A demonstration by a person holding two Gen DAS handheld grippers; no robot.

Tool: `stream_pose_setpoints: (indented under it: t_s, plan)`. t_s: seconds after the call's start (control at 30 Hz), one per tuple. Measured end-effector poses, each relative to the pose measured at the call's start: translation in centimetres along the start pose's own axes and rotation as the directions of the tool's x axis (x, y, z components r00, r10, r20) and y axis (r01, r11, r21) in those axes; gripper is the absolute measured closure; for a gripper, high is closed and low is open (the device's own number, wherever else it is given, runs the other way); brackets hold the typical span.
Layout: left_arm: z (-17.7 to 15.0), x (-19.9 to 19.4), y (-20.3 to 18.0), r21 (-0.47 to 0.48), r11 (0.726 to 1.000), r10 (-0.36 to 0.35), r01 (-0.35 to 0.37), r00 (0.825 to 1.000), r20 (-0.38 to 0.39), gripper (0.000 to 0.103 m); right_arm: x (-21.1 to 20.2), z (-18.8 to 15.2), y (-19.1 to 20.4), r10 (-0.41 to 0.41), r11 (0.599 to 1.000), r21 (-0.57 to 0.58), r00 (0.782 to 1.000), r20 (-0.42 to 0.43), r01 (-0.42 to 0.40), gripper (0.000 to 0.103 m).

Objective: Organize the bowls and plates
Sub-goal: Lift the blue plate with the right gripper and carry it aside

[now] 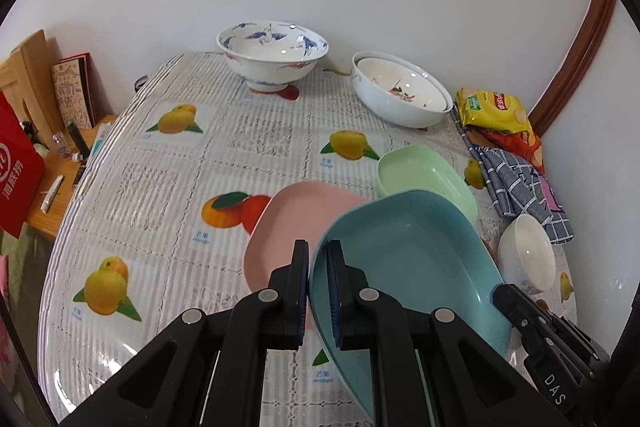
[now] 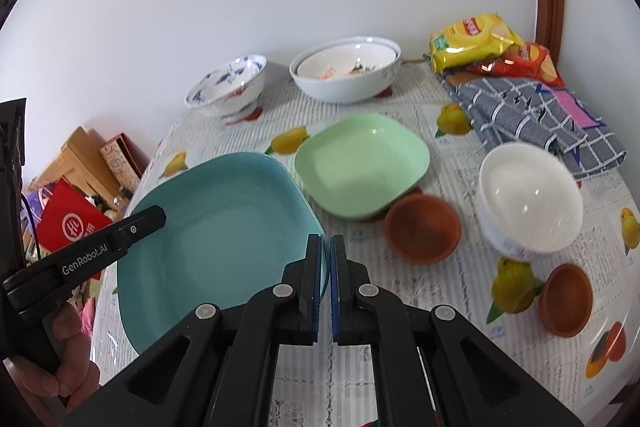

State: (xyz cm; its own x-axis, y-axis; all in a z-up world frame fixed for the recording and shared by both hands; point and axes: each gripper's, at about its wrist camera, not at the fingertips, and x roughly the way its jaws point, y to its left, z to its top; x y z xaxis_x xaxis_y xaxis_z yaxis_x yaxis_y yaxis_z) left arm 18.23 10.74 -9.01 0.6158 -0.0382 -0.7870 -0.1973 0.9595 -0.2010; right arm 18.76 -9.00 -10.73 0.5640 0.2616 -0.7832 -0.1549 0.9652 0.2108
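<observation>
You have the blue plate pinched by its rim on two opposite sides: the left gripper is clamped on one edge and the right gripper on the other, both jaws closed tight on thin plastic. The plate hangs tilted between your two tools, off the table, with the pink plate just beyond the left fingertips and partly under the blue one.

Your risk is the two-handed hold. If your hands drift apart or twist against each other, the rim could slip out of one jaw and the plate swing down onto the pink plate or the green dish ahead of the right gripper. The small white bowl, to the right of that gripper, sits near enough to be knocked by a wide swing.

Count, as far as you can see: one blue plate, one pink plate, one green dish, one small white bowl, one blue-patterned bowl, one wide white bowl that appears to hold another nested inside, two small brown saucers, two snack bags, one checked cloth.
</observation>
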Motion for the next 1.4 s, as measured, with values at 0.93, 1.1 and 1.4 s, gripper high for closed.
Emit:
stream_pose_setpoints:
  t_s: [0.93, 1.1, 1.4]
  plan:
    - [-0.3, 5.4, 4.8, -0.112, 0.992, 0.047, -0.055, 0.996, -0.074, 0.094, 8.3, 0.9, 2.1, 0.047, 0.999, 0.011, 0.993, -0.107, -0.046, 0.098]
    - [0.0, 6.1, 4.8, -0.112, 0.992, 0.044, -0.053, 0.996, -0.080, 0.094, 9.2, 1.9, 2.0, 0.049, 0.999, 0.009, 0.994, -0.102, -0.049, 0.096]
    - [0.1, 7.1, 5.1, -0.125, 0.991, 0.038, -0.049, 0.996, -0.085, 0.094, 10.8, 3.3, 2.4, 0.042, 0.999, -0.010, 0.994, -0.104, -0.043, 0.094]
